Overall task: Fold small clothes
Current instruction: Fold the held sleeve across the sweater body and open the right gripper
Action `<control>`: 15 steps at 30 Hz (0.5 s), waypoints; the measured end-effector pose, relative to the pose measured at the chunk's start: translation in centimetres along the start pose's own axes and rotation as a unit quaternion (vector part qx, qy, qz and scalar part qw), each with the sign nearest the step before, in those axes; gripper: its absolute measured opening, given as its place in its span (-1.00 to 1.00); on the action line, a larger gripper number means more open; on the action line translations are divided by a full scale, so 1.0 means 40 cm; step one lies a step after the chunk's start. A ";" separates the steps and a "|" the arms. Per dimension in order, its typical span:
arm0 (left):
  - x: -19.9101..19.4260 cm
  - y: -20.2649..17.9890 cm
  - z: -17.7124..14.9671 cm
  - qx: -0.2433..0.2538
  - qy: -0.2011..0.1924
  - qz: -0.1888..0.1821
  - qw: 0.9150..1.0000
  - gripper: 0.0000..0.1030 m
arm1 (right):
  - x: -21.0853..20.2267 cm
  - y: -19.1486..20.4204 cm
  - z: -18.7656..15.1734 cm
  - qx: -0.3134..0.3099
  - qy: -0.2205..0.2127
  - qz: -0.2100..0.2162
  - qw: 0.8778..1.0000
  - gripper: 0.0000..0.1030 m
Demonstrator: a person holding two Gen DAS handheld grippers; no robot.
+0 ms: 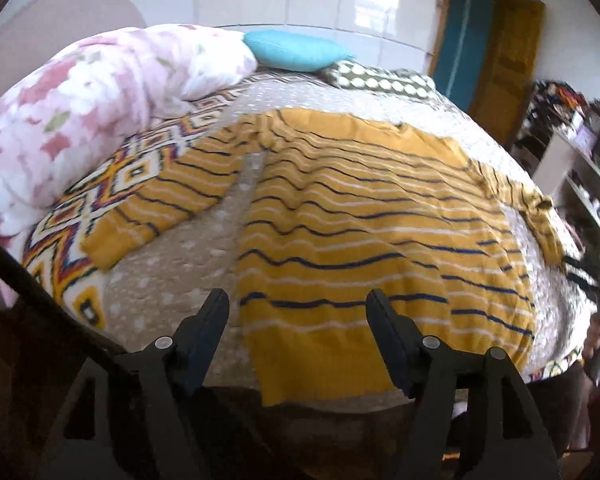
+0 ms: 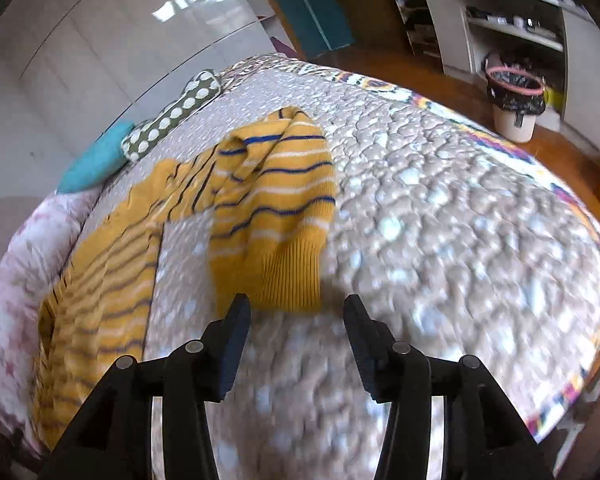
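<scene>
Both tools, left tool [image 1: 296, 308] and right tool [image 2: 296, 312], stand open and empty; the right one should pinch the sleeve cuff [image 2: 288, 280] just ahead of it squarely.

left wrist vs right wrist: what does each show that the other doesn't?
Left wrist only: the whole front of the mustard-yellow knit sweater with navy and white stripes spread flat, its far sleeve laid out, and the open left gripper above its hem.

Right wrist only: the sweater's bunched near sleeve with its ribbed cuff just ahead of the open right gripper, and a white waste bin with a pink rim.

Both: the quilted beige bedspread, turquoise cushion, pink floral duvet.
</scene>
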State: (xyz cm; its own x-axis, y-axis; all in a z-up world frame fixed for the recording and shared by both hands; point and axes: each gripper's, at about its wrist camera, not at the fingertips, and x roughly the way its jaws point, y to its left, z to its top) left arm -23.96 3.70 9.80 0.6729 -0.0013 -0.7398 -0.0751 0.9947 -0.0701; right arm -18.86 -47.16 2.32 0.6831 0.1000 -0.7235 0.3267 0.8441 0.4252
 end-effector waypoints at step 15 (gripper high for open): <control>0.025 -0.087 0.022 -0.024 0.029 -0.071 0.997 0.42 | -0.069 -0.034 0.263 -0.101 -0.063 -0.339 0.933 -0.64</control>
State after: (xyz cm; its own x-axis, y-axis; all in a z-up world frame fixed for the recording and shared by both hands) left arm -22.40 0.33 9.89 0.6351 -0.1490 -0.7579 -0.0183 0.9780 -0.2076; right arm -14.31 -54.12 9.45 0.4391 -0.5453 -0.7141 0.5907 0.7740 -0.2279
